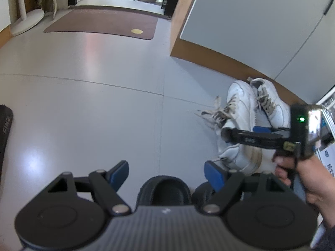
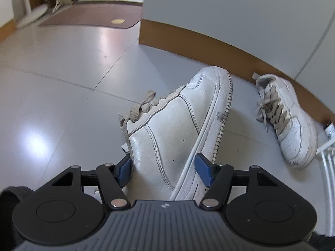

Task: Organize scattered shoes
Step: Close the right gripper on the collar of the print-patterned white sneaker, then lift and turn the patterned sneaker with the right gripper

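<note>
the white sneaker (image 2: 178, 125) lies tipped on its side on the grey floor (image 2: 62, 73), its heel end between the blue pads (image 2: 204, 172) of the right gripper (image 2: 165, 170), which are narrowed onto it and hold it. its partner sneaker (image 2: 286, 117) stands upright just to the right, close to the brown baseboard (image 2: 188, 39) of the wall. the left gripper (image 1: 167, 174) hangs with fingers wide and holds nothing, above a black slipper (image 1: 165, 190) on the near floor, and a brown mat (image 1: 102, 24) lies far by the doorway.
</note>
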{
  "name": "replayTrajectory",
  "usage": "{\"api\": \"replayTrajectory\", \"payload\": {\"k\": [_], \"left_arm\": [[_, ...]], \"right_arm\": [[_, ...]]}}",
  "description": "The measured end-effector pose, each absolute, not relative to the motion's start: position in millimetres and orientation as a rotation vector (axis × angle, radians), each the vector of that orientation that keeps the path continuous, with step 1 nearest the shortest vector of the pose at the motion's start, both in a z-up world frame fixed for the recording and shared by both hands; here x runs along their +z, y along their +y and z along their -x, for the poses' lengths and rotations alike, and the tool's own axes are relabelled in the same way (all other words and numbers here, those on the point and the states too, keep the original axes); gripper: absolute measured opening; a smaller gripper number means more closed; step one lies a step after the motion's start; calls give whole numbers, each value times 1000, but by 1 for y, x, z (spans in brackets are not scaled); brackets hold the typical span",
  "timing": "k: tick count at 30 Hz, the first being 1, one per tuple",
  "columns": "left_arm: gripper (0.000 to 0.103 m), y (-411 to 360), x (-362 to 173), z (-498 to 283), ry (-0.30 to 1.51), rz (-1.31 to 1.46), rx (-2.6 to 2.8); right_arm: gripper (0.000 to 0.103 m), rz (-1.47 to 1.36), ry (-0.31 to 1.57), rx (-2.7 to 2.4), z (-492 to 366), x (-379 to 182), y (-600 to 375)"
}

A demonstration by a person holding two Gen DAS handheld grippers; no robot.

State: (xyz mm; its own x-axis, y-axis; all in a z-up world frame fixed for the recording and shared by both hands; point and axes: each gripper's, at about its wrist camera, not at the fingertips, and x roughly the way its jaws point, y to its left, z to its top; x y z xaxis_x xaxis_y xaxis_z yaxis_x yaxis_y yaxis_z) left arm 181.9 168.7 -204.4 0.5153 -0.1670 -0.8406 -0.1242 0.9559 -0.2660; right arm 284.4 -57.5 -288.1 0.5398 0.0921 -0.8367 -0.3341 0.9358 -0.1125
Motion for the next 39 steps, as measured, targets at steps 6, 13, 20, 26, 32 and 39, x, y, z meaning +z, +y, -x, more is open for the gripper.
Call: {"api": "replayTrajectory", "payload": {"k": [6, 13, 20, 26, 32, 39], "left_arm": [[81, 166, -206, -185, 1033, 314, -41], [81, 162, -209, -187, 1044, 309, -46], [81, 153, -212, -190, 1048, 301, -62], [81, 156, -212, -190, 1047, 309, -49], [81, 162, -208, -185, 1034, 328, -46], [81, 167, -207, -182, 1040, 331, -58]], "right_arm": [[50, 159, 980, 288, -285, -278, -91], [40, 5, 1032, 263, -297, -280, -140], [26, -438, 1171, 180, -314, -316, -198], [37, -505, 1213, 322, -308, -331, -175], [57, -435, 1115, 413, -301, -304, -174], [57, -276, 1067, 442, -303, -289, -182]]}}
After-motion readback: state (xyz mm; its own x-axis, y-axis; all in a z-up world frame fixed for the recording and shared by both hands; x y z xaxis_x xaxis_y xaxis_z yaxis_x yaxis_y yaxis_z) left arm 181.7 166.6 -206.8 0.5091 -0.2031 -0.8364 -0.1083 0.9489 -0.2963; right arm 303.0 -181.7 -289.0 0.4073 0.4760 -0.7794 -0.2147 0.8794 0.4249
